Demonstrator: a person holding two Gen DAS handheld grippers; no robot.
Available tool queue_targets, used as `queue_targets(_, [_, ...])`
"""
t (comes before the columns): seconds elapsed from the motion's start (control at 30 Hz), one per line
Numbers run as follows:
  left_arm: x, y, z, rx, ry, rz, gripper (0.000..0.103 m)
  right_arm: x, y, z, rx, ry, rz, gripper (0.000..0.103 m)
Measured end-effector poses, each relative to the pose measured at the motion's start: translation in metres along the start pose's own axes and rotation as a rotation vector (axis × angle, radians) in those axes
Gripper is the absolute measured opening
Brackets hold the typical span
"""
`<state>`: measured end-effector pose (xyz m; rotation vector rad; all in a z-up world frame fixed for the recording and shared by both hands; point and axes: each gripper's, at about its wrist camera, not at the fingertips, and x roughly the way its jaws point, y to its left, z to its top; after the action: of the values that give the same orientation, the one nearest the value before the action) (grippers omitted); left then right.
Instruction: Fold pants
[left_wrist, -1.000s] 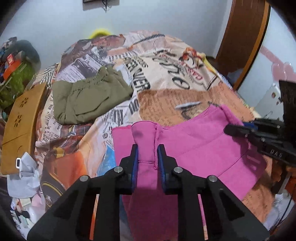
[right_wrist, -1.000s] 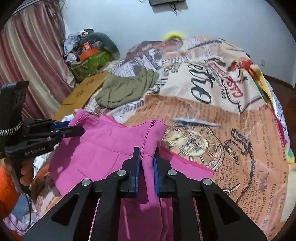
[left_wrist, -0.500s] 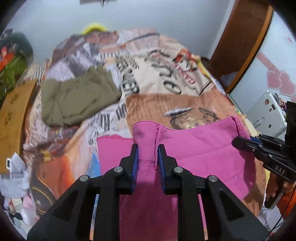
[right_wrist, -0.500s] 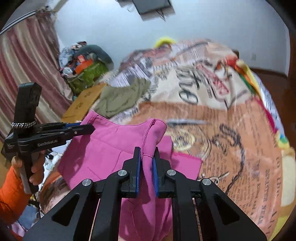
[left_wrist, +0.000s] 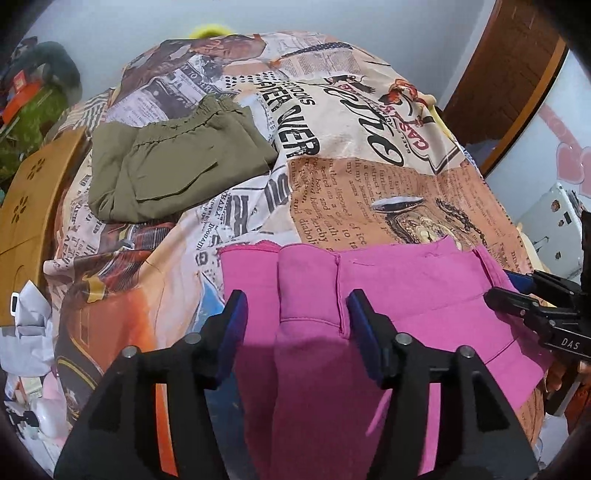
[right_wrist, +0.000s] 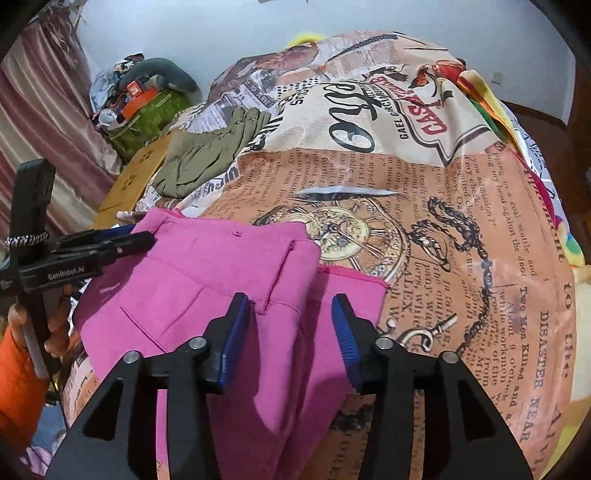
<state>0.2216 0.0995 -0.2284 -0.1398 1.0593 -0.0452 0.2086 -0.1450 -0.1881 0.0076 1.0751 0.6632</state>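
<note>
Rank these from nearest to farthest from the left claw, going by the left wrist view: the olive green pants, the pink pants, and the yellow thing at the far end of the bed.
1. Pink pants: right between the open left claw, on the bed's near edge.
2. Olive green pants: farther up the bed, to the left.
3. Yellow thing: at the far end, against the wall.

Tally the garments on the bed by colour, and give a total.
Pink pants: 1
Olive pants: 1
Total: 2
</note>
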Motion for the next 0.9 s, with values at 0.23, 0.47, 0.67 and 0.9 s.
queue_targets(0.23, [-0.041,0.006,0.005,-0.014,-0.087,0.058,0.062,-0.025,0.004,-0.001,-0.018,-0.025,-0.026,0.045])
queue_targets(0.47, [-0.051,0.000,-0.018,0.033,-0.068,0.056,0.073,-0.036,0.023,-0.007,-0.068,-0.044,-0.010,0.051])
queue_targets(0.67, [-0.021,-0.008,-0.044,0.075,0.027,0.094,0.080,-0.017,0.030,-0.025,-0.116,0.031,-0.039,0.051])
queue_targets(0.9, [-0.030,-0.001,-0.058,0.040,0.008,0.096,0.084,-0.026,0.026,-0.034,-0.106,0.014,-0.052,0.051])
